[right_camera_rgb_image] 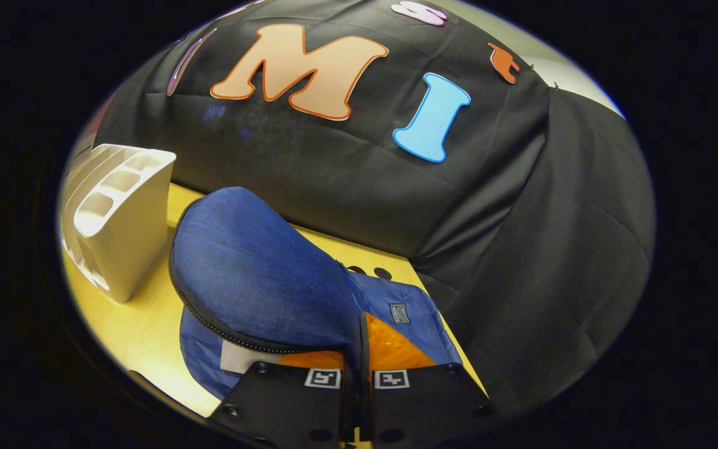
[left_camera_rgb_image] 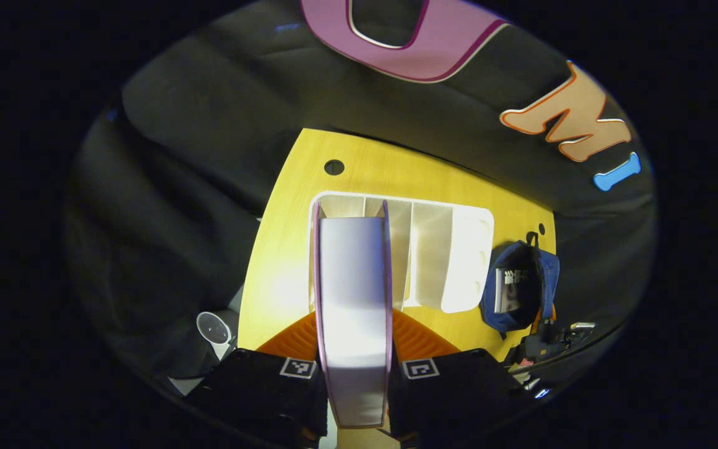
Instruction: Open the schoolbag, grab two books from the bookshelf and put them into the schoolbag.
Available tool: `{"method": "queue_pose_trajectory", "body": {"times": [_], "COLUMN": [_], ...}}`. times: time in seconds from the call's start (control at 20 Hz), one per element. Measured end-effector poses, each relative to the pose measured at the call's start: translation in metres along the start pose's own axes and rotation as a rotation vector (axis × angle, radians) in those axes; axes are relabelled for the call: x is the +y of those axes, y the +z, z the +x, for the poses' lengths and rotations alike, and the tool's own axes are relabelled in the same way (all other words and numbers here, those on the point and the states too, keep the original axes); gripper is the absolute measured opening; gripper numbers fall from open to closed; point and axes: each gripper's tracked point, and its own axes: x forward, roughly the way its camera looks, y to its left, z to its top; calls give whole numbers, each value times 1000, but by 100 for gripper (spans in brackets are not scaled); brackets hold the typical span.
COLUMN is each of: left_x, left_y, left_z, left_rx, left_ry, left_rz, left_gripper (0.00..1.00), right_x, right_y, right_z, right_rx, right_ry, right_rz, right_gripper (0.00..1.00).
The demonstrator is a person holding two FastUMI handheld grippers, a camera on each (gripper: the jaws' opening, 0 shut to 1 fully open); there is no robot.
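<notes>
While the yellow surface point(left_camera_rgb_image: 284, 274) carries the white bookshelf point(left_camera_rgb_image: 440, 249), the blue schoolbag point(right_camera_rgb_image: 259, 274) lies beside it, open, a book inside. Right claw point(right_camera_rgb_image: 356, 374) pinches the bag's flap; left claw point(left_camera_rgb_image: 354, 368) clamps a pale book point(left_camera_rgb_image: 353, 299) above the shelf.

Schoolbag point(left_camera_rgb_image: 519, 287) just right of bookshelf point(left_camera_rgb_image: 452, 249), apparently apart

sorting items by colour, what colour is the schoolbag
Blue denim-like fabric on the schoolbag, seen best in the right gripper view.
</notes>
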Motion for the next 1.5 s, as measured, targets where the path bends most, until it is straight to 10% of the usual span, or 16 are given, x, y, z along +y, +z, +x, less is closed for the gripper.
{"method": "queue_pose_trajectory", "body": {"times": [0.8, 1.5], "left_x": [-232, -374], "left_y": [-40, -105], "left_z": [36, 151], "left_rx": [-7, -9], "left_ry": [-449, -805], "left_rz": [126, -7], "left_gripper": [36, 35], "right_x": [-13, -22], "right_y": [1, 5], "right_z": [1, -1], "right_rx": [-9, 8], "right_ry": [76, 100], "right_rz": [56, 148], "right_gripper": [6, 6]}}
